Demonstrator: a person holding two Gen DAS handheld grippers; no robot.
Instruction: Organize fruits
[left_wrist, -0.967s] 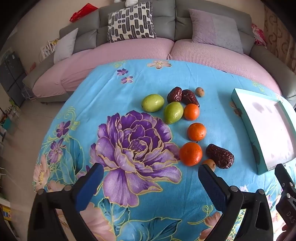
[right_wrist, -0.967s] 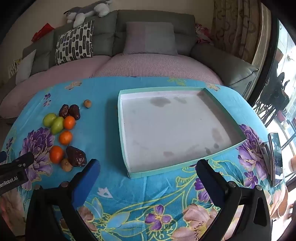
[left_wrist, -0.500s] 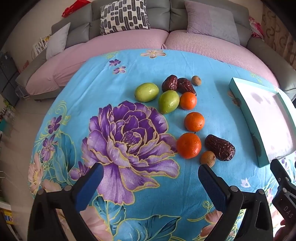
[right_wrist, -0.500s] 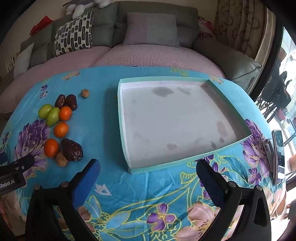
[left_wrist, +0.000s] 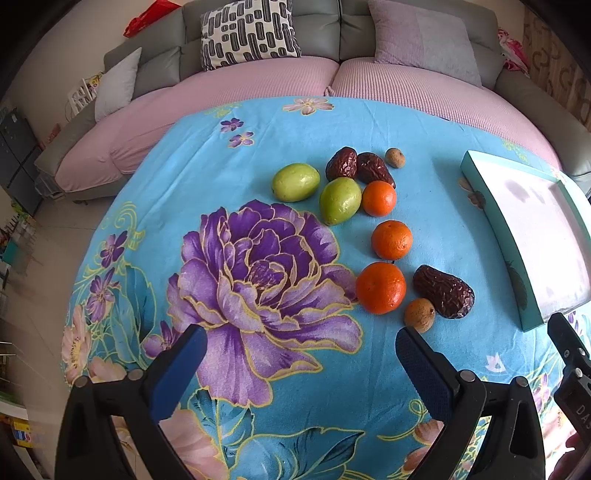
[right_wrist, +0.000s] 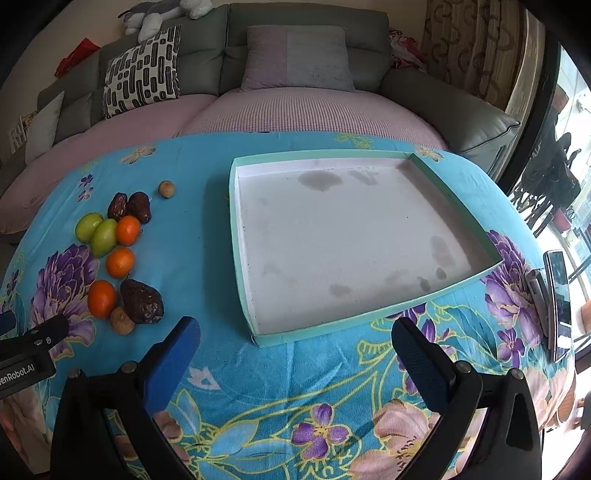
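Fruit lies in a loose cluster on the blue flowered tablecloth (left_wrist: 221, 155): two green fruits (left_wrist: 295, 181), three oranges (left_wrist: 380, 287), three dark red dates (left_wrist: 443, 291) and two small brown fruits (left_wrist: 419, 314). My left gripper (left_wrist: 301, 362) is open and empty, held just short of the nearest orange. A shallow teal tray (right_wrist: 242, 258) with a bare white floor lies right of the fruit. My right gripper (right_wrist: 295, 350) is open and empty before the tray's near corner. The same fruit cluster (right_wrist: 118, 258) appears at the left of the right wrist view.
A grey and pink sofa (left_wrist: 332, 74) with cushions curves round the table's far side. A phone (right_wrist: 557, 302) and another flat device lie at the table's right edge. A window is at the far right.
Both grippers have drifted slightly over the table and both views have shifted a little. The fruit and tray have not moved. Both grippers stay open.
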